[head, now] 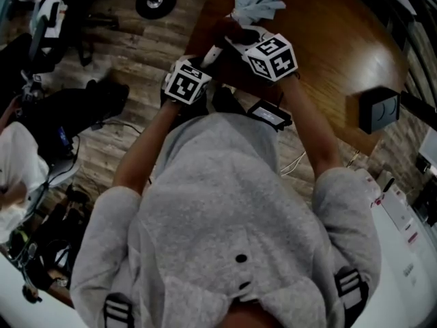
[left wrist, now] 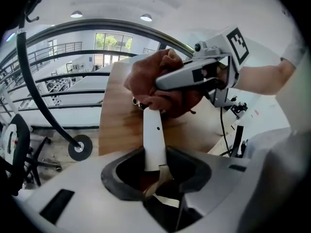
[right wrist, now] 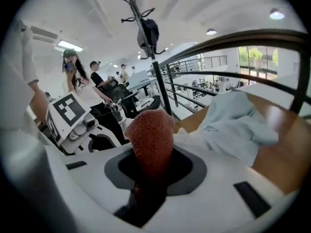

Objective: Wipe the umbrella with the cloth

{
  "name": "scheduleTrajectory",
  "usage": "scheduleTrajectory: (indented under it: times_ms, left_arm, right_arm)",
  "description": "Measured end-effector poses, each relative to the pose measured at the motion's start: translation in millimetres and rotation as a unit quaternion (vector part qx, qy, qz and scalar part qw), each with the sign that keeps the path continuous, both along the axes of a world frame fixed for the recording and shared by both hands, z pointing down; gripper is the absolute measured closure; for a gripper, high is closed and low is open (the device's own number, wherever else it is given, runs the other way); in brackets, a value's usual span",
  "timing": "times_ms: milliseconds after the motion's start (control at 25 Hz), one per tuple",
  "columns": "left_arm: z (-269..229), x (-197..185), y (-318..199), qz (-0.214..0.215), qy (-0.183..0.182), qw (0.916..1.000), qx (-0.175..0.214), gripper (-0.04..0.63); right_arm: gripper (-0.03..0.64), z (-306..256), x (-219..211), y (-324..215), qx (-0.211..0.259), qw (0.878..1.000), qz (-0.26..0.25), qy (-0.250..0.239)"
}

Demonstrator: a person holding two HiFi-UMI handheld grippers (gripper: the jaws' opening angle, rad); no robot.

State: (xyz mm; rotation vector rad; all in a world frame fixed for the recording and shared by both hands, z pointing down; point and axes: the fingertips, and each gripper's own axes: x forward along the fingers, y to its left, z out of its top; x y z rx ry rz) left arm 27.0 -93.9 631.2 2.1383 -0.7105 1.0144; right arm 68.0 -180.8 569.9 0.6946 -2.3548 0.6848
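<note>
My left gripper [left wrist: 155, 173] is shut on the umbrella's white handle [left wrist: 154, 135], which rises from between its jaws. A red-brown cloth [left wrist: 146, 81] is bunched over the top of that handle, and my right gripper [left wrist: 194, 76] reaches in from the right, shut on the cloth. In the right gripper view the cloth [right wrist: 150, 140] sticks up out of my right gripper [right wrist: 150, 181]. The umbrella's pale blue fabric [right wrist: 233, 123] lies just right of it on the wooden table [right wrist: 284, 130]. From the head view both grippers [head: 186, 80] [head: 272, 55] sit close together, the blue fabric [head: 256, 2] beyond them.
A black box [head: 379, 109] sits on the table's right part [head: 328, 39]. A wheeled base [head: 156, 0] stands on the plank floor at the left, and a person [head: 13, 169] sits at the far left. A coat stand [right wrist: 146, 28], railings and people [right wrist: 80, 74] are behind.
</note>
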Motion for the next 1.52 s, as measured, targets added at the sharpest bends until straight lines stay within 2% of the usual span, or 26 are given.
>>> scheduleTrajectory:
  times_ms: [80, 200, 320, 440, 520, 560, 680, 840, 1000, 1080, 1200, 1280, 1400, 1520]
  left_arm:
    - [0.1, 1.7, -0.1, 0.000, 0.002, 1.0000, -0.001, 0.440]
    - [-0.2, 2.6, 1.7, 0.002, 0.002, 1.0000, -0.001, 0.440]
    - [-0.5, 4.4, 3.8, 0.004, 0.001, 1.0000, -0.003, 0.440]
    - [-1.0, 4.4, 2.0, 0.008, 0.000, 1.0000, -0.004, 0.440]
    - [-1.7, 4.6, 1.7, 0.010, 0.000, 0.9999, -0.004, 0.440]
    - [-1.8, 4.3, 2.4, 0.010, 0.001, 0.9999, -0.005, 0.440]
    - [-1.3, 1.3, 4.4, 0.014, 0.003, 0.9999, -0.009, 0.441]
    - [4.0, 0.0, -2.2, 0.025, 0.003, 0.9995, -0.017, 0.440]
    - [2.0, 2.7, -1.5, 0.029, 0.003, 0.9986, -0.045, 0.440]
    - [2.0, 3.0, -0.6, 0.036, -0.006, 0.9979, -0.053, 0.439]
    - [2.2, 3.8, -0.4, 0.044, -0.009, 0.9971, -0.062, 0.439]
    - [2.3, 4.7, -0.6, 0.049, -0.011, 0.9967, -0.064, 0.438]
    - [2.7, 4.1, 0.1, 0.052, -0.017, 0.9967, -0.059, 0.437]
    - [2.2, 4.3, -0.8, 0.044, -0.005, 0.9975, -0.056, 0.439]
  right_arm:
    - [0.509, -7.5, 13.3, -13.1, 0.022, 1.000, 0.008, 0.006]
    - [0.509, -18.7, 52.0, -50.5, 0.052, 0.994, 0.096, 0.010]
    - [0.509, -24.7, 105.4, -93.0, 0.086, 0.975, 0.201, 0.039]
    - [0.509, -26.5, 151.4, -121.3, 0.113, 0.948, 0.283, 0.089]
    - [0.509, -21.8, 175.3, -127.1, 0.109, 0.930, 0.331, 0.116]
    - [0.509, -16.0, 179.4, -124.6, 0.100, 0.927, 0.339, 0.124]
    - [0.511, 0.9, 160.6, -104.9, 0.085, 0.936, 0.320, 0.117]
    - [0.512, 2.4, 129.0, -80.5, 0.075, 0.945, 0.310, 0.072]
    - [0.512, 12.2, 81.0, -41.7, 0.048, 0.968, 0.241, 0.058]
    - [0.512, 14.2, 60.0, -23.1, 0.040, 0.973, 0.219, 0.051]
    - [0.512, 10.6, 40.1, 1.2, 0.009, 0.979, 0.203, 0.011]
    - [0.512, 7.4, 19.7, 21.3, -0.004, 0.988, 0.156, -0.008]
    - [0.512, 8.9, -10.9, 39.7, 0.025, 0.997, 0.068, 0.025]
    - [0.512, 6.4, -11.5, 17.7, 0.070, 0.993, 0.048, 0.081]
